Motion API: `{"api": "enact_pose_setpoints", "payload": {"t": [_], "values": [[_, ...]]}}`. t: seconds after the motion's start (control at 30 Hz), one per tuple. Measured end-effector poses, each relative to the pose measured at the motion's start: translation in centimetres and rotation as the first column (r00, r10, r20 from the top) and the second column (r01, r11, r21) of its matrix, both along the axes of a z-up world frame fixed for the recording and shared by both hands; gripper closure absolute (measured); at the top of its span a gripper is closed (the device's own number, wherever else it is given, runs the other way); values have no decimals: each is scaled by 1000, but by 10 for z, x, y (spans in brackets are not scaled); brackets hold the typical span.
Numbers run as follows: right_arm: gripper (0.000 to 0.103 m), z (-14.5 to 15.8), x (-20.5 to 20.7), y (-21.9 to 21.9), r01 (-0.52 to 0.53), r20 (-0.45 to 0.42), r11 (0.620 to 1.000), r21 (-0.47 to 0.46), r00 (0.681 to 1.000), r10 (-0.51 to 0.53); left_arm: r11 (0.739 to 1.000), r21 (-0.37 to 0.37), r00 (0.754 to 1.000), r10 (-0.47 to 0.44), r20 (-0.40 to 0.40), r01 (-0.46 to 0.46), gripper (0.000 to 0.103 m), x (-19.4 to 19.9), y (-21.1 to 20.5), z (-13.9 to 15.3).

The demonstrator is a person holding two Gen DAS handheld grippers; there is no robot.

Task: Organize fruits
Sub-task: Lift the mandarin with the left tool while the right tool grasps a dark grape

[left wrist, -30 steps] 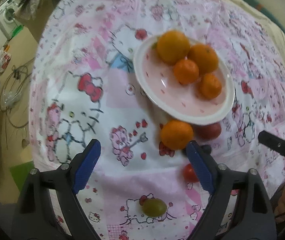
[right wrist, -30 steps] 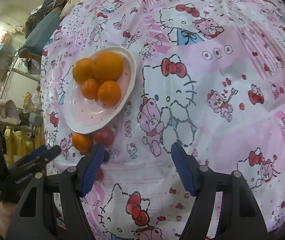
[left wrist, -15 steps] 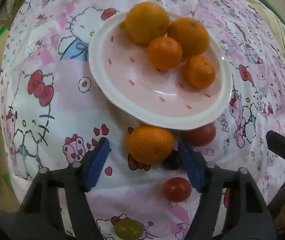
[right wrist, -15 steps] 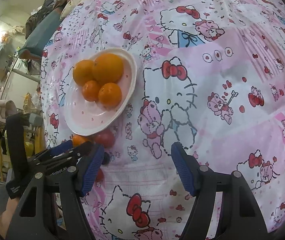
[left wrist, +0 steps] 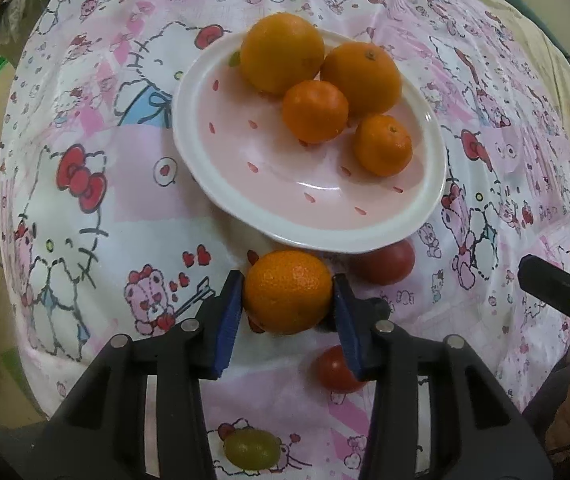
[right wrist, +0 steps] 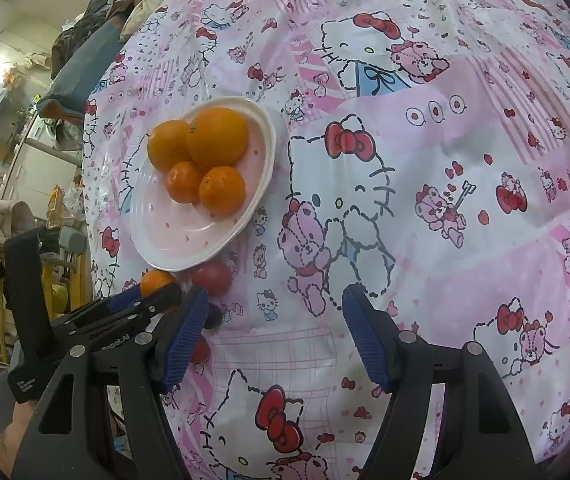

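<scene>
Left gripper [left wrist: 288, 300] jaws closing, touching the orange [left wrist: 288, 297] between them (right's stand apart).

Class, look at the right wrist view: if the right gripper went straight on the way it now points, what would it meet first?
Probably just the patterned tablecloth: nothing lies between the open right gripper, and the fruit sits off to its left.

orange mandarins [left wrist: 313, 112], pink-speckled white plate [left wrist: 313, 200], pink cartoon-print cloth [right wrist: 445, 180]
</scene>
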State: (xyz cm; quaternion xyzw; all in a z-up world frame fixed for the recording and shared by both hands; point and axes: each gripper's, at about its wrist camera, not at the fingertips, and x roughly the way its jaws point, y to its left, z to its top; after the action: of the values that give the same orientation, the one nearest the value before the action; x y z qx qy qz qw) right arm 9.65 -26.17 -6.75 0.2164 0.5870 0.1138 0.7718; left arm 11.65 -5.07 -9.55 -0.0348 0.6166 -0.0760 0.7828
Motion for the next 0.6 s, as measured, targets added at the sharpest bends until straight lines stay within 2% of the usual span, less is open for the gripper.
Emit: {"api": "enact_pose_setpoints", "payload": {"t": [0.43,0.6], "values": [[31,-4,-3,9,-29,-20,1000,-5,999,29,998,-22,997,61,51,-60,63,-16,31,31],[31,-9,-2,14,-41,-36,996,80,998,44,992,-39,990,125,64,-123,63,-19,47,42]]}}
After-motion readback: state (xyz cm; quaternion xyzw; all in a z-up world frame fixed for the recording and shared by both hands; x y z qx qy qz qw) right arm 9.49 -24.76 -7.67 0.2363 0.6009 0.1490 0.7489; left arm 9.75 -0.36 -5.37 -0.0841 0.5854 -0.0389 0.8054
